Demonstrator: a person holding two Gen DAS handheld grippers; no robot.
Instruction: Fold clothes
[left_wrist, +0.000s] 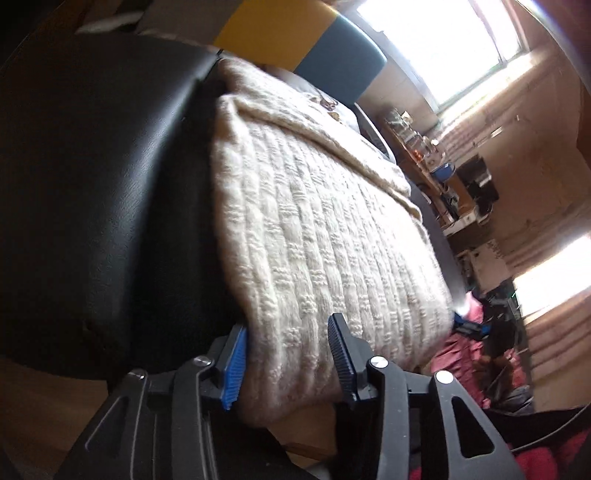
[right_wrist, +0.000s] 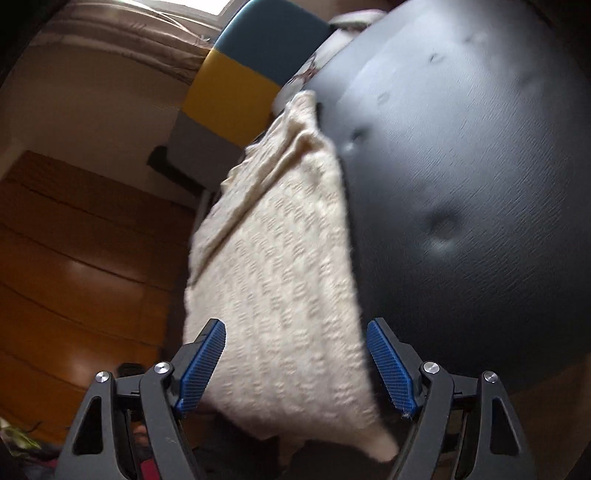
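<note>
While the cream knit sweater (left_wrist: 321, 236) lies folded on a black padded seat (left_wrist: 96, 192), both claws straddle its near edge: left claw (left_wrist: 286, 363) apart, one pad touching knit; right claw (right_wrist: 295, 363) apart, pads clear of the fabric.

The left gripper (left_wrist: 288, 354) and right gripper (right_wrist: 295, 362) were matte black frames with triangular cut-outs and round silver screws; their fingers (right_wrist: 201, 363) carried ribbed blue pads.
</note>
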